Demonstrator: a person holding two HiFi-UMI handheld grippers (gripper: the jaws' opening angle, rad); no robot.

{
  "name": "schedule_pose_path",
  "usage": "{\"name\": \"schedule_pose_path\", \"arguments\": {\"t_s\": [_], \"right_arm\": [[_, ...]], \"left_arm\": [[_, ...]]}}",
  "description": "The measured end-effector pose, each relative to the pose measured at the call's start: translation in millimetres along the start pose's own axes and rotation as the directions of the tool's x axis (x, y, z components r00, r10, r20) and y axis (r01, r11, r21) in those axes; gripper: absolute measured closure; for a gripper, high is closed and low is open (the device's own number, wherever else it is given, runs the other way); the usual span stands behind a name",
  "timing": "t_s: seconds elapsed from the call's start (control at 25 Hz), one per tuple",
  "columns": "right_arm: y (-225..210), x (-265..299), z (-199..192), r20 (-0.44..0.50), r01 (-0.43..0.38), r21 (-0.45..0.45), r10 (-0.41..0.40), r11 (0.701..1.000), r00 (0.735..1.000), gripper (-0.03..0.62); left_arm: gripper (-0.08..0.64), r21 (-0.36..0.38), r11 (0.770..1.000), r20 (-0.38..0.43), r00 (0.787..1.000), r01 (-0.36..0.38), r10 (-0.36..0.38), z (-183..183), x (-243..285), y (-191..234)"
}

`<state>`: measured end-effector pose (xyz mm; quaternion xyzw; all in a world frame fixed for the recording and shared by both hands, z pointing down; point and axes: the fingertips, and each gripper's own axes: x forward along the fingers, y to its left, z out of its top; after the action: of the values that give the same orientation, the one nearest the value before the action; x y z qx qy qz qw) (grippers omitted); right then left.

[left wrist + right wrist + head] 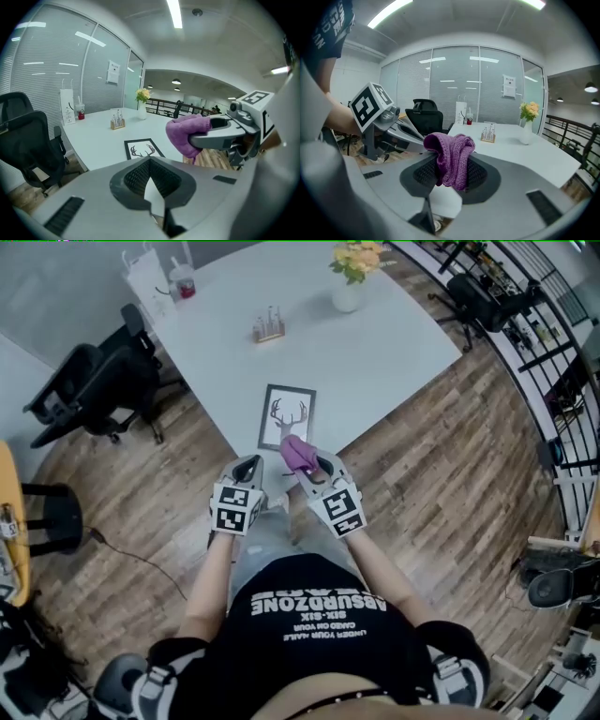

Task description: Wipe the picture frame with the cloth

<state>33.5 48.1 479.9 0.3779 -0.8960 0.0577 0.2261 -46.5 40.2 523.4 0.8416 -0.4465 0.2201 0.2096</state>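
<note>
Picture frame (pixel 287 416) lies flat on the white table (pixel 394 352), close to the near edge, antler print up. Purple cloth (pixel 298 454) at the frame's 6 o'clock, raised clear of it, clenched in the right gripper (pixel 312 468). Left gripper (pixel 247 472) at 7 o'clock, jaws together on nothing. Judgement: lower cloth flat, light pressure, stroke 6 to 12; left could pin a corner against skidding

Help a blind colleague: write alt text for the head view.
Seen from above, the right gripper holds a purple cloth by the near edge of a picture frame lying on a white table. The left gripper is beside it, empty.
</note>
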Motion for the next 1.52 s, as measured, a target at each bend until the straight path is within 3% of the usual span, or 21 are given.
{"name": "schedule_pose_path", "arguments": {"t_s": [0.36,0.8,1.0,1.24,1.4,1.52], "right_arm": [[-40.4,83.6,-12.3,-0.086,-0.011,-0.075,0.004,0.997,0.996,0.466],[-110.6,154.1,-16.9,-0.179,-0.023,-0.203,-0.014,0.979,0.984,0.466],[-125.9,185.7,-24.1,-0.27,-0.064,-0.314,-0.024,0.947,0.963,0.466],[-129.7,218.1,-41.7,-0.354,-0.111,-0.475,-0.073,0.873,0.933,0.465],[-125.4,231.8,-53.4,-0.385,-0.138,-0.523,-0.089,0.841,0.918,0.465],[-124.3,236.8,-56.0,-0.389,-0.14,-0.532,-0.095,0.835,0.916,0.465]], "left_arm": [[0.555,-0.025,0.999,-0.096,0.995,0.021,-0.023,-17.4,62.5,33.0],[0.555,-0.049,0.998,-0.193,0.98,0.043,-0.052,-38.0,109.1,39.4],[0.555,-0.043,0.998,-0.237,0.969,0.056,-0.065,-48.2,112.9,42.8],[0.555,-0.076,0.995,-0.254,0.964,0.058,-0.076,-56.3,119.5,48.3],[0.555,-0.083,0.994,-0.26,0.962,0.067,-0.087,-61.3,122.0,51.1],[0.555,-0.088,0.993,-0.259,0.96,0.084,-0.104,-60.7,122.9,51.7]]}}
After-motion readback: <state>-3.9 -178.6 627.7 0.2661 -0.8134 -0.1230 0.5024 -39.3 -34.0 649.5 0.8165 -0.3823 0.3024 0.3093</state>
